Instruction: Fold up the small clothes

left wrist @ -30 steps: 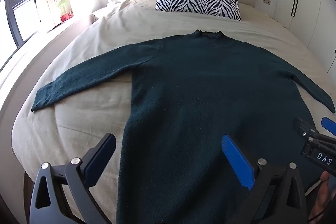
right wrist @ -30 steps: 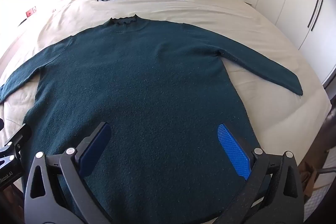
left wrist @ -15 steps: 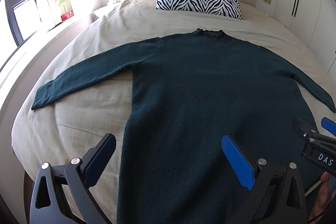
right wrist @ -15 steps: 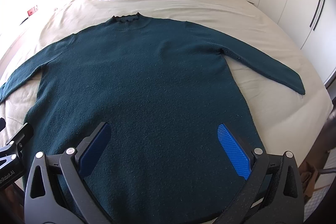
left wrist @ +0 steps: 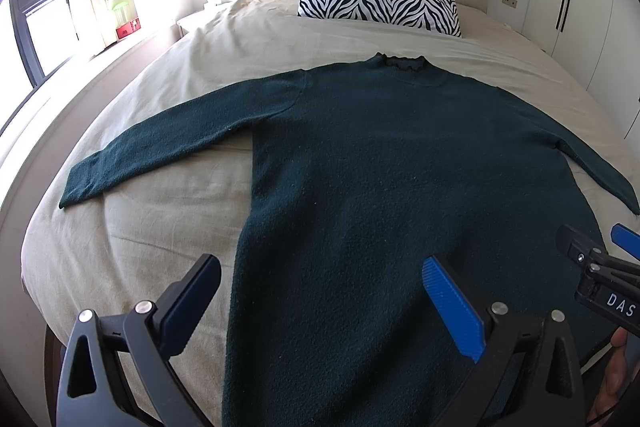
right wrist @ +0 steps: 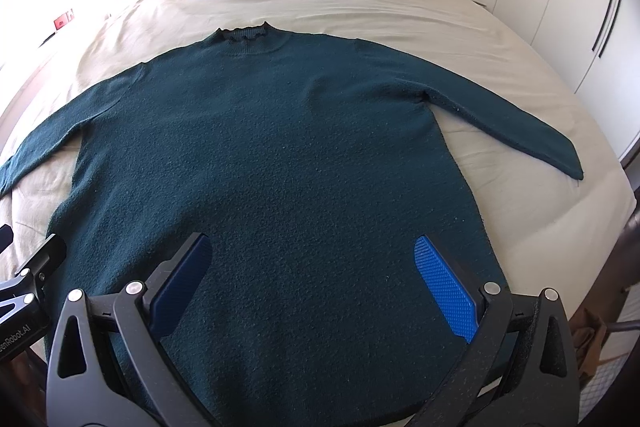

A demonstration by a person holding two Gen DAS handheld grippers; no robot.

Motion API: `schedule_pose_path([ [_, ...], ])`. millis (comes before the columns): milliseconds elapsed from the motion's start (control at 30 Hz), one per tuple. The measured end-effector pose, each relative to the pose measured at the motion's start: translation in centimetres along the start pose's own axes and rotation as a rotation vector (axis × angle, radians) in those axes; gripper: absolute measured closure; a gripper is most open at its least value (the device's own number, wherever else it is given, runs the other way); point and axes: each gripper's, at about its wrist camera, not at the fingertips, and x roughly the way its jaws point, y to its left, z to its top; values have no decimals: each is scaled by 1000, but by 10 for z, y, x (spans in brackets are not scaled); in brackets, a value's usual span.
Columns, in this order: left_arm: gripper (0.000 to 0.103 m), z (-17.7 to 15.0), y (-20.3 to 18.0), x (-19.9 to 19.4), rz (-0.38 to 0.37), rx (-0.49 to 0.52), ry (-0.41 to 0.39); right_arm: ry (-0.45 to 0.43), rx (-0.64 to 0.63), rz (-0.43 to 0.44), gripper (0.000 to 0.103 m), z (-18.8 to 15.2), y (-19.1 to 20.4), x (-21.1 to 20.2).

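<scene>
A dark green sweater point(right wrist: 272, 167) lay flat on the bed point(right wrist: 400, 15), sleeves spread. My left gripper point(left wrist: 320, 303) and right gripper point(right wrist: 312, 279) hovered above its hem, jaws apart, empty.

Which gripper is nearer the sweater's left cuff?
Left. The left gripper hovers over the hem on the side of that cuff; the right gripper hangs over the hem's other half, farther off.

i see bare bed point(left wrist: 132, 227) on both sides of the sweater point(left wrist: 380, 187), room to come in at either sleeve. the zebra pillow point(left wrist: 380, 1) blocks the far end. my other gripper point(left wrist: 600, 255) crowds the right edge.
</scene>
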Motion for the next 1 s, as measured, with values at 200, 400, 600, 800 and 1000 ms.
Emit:
schedule_pose_path([
  [200, 0, 0, 0, 0, -1, 0, 0, 4, 2, 3, 0, -1, 1, 1],
  [400, 0, 0, 0, 0, -1, 0, 1, 4, 1, 3, 0, -1, 1, 1],
  [600, 0, 0, 0, 0, -1, -1, 2, 6, 1, 3, 0, -1, 1, 2],
  [800, 0, 0, 0, 1, -1, -2, 2, 6, -4, 4, 0, -1, 2, 2],
  [1000, 0, -1, 0, 1, -1, -2, 4, 9, -7, 5, 0, -1, 3, 3],
])
